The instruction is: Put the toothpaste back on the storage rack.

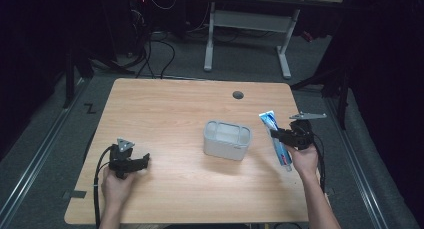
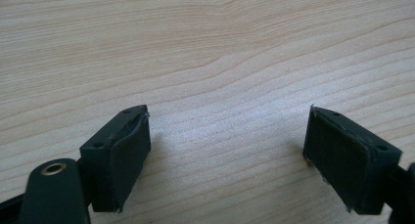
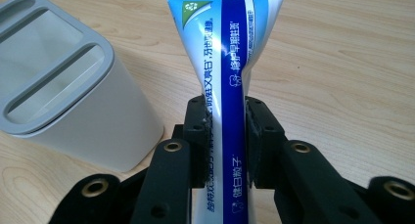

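A blue and white toothpaste tube hangs over the table's right side, its flat crimped end up and its cap end pointing toward the front edge. My right gripper is shut on the tube's middle. In the right gripper view both pads pinch the tube and the jaws [no point] sit tight against it. A grey holder with slotted compartments stands at mid-table, left of the tube; its wall is close at the left. My left gripper rests on the table at front left, open, fingertips wide apart over bare wood.
The wooden table has a round cable hole near its far edge. Beyond the table stand a white desk frame and loose cables on the floor. The right table edge lies just right of the right hand.
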`<act>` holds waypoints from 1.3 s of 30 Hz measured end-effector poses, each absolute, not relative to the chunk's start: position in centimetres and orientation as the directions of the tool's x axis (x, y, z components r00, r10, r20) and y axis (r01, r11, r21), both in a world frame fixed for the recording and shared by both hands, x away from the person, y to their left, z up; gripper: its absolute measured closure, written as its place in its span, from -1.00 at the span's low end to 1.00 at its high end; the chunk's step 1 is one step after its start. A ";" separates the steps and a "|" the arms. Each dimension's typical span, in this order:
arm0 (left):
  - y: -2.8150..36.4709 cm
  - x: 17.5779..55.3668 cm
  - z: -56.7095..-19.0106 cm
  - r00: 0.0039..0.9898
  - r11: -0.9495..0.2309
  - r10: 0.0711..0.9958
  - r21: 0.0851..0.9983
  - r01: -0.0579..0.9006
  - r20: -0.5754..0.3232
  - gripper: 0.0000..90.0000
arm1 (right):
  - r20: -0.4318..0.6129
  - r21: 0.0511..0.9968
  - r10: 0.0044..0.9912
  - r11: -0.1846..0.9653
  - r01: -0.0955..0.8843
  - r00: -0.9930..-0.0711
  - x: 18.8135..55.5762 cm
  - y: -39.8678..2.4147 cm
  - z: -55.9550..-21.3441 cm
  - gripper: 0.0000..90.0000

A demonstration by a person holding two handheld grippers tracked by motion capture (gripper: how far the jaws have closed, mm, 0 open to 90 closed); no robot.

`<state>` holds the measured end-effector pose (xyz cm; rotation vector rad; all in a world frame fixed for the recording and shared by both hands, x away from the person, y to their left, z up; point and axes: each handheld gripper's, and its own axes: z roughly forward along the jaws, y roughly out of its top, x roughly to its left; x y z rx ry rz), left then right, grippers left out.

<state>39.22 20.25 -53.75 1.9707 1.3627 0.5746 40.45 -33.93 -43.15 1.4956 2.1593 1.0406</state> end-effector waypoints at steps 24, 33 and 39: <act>20.3 39.2 -53.7 0.358 -0.234 0.933 0.731 0.641 -0.015 -0.60 | 0.135 0.777 0.865 0.211 0.593 -0.484 38.9 -32.8 -40.8 0.64; 20.3 39.2 -53.7 0.359 -0.235 0.933 0.730 0.642 -0.015 -0.60 | 0.131 0.801 0.835 0.229 0.553 -0.535 38.5 -31.4 -39.5 0.64; 20.3 39.2 -53.7 0.359 -0.236 0.933 0.730 0.641 -0.014 -0.60 | 0.135 0.818 0.818 0.226 0.529 -0.560 38.4 -30.7 -38.7 0.64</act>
